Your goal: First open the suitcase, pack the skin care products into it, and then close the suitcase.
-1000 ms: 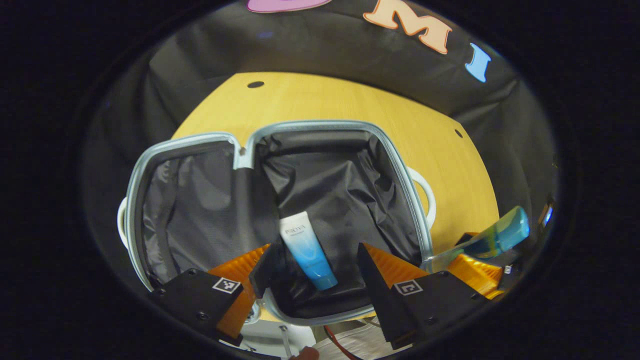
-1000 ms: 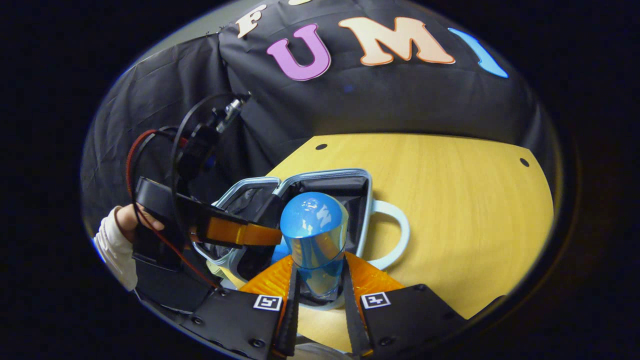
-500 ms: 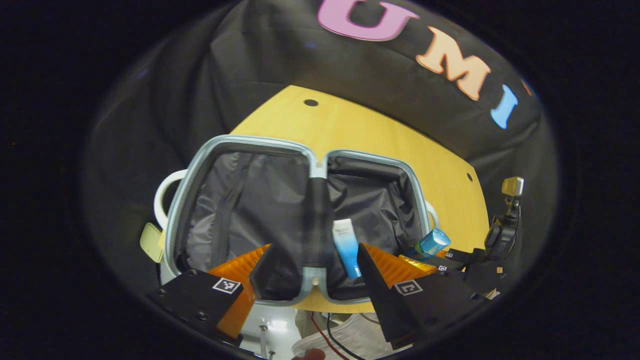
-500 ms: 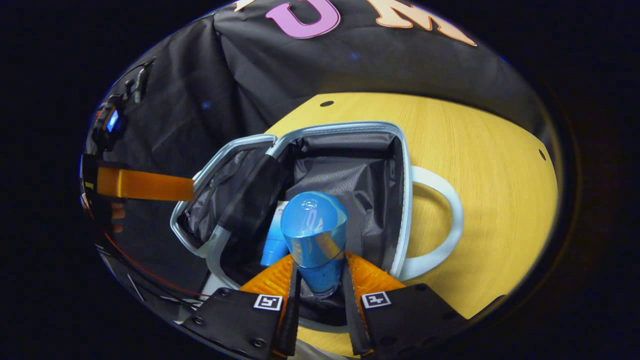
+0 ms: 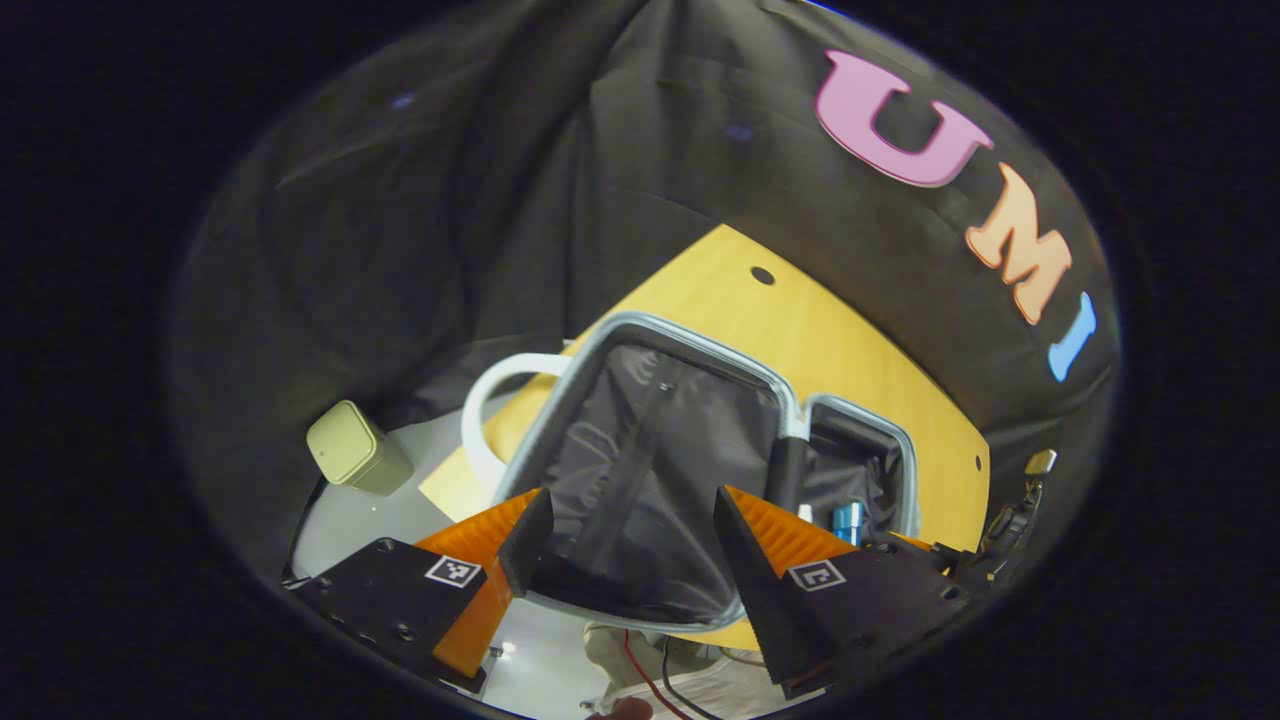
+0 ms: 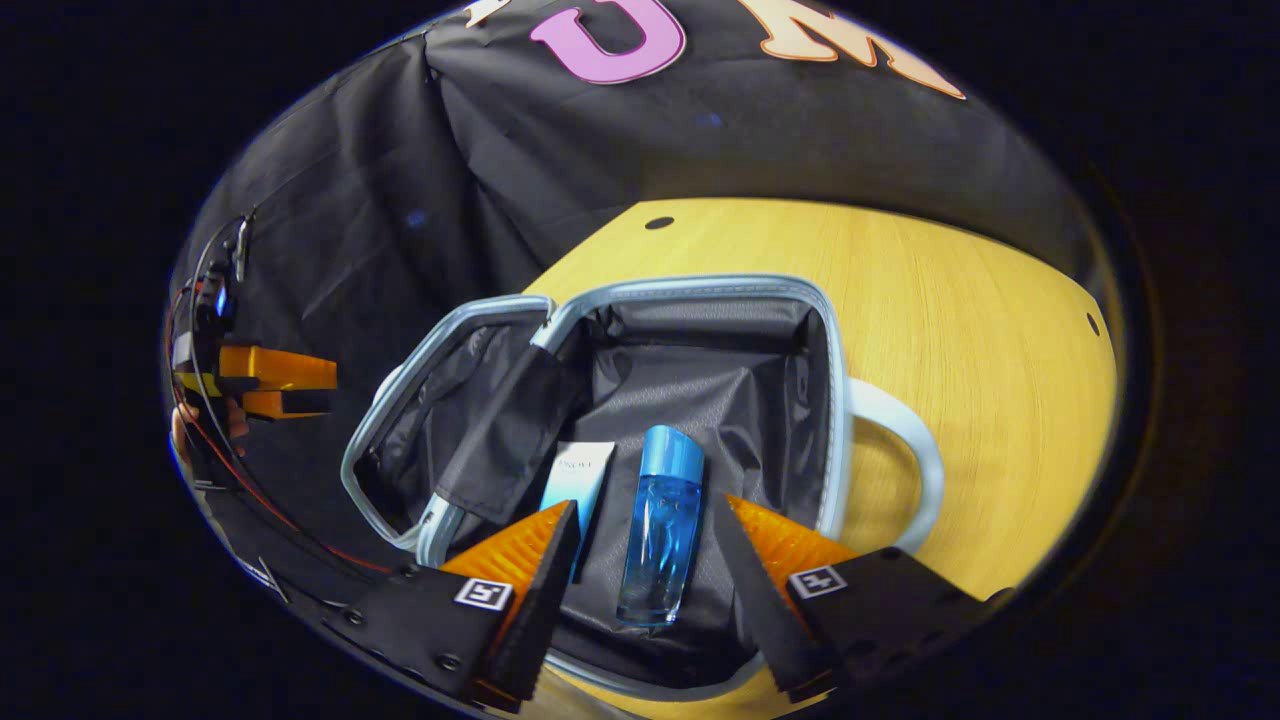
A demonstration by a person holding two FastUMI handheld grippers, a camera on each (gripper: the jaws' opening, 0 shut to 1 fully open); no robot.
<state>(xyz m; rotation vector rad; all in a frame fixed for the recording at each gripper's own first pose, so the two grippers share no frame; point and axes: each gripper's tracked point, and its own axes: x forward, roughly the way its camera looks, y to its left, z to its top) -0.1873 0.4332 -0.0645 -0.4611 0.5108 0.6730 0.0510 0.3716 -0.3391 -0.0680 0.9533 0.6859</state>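
Lying in the open suitcase [image 6: 835, 340]: blue bottle [image 6: 660, 520]; tube [image 6: 582, 478] beside it.

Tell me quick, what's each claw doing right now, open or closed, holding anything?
Left claw: open, holding nothing, over the suitcase.
Right claw: open, holding nothing; the blue bottle lies in the suitcase between its fingers, untouched.

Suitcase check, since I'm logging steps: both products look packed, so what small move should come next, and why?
Probably lift the right gripper clear of the suitcase. Its fingers stand open, the blue bottle lies loose on the lining beside the tube, and the left gripper, also open, hovers over the other half. The suitcase lies open, so closing follows.
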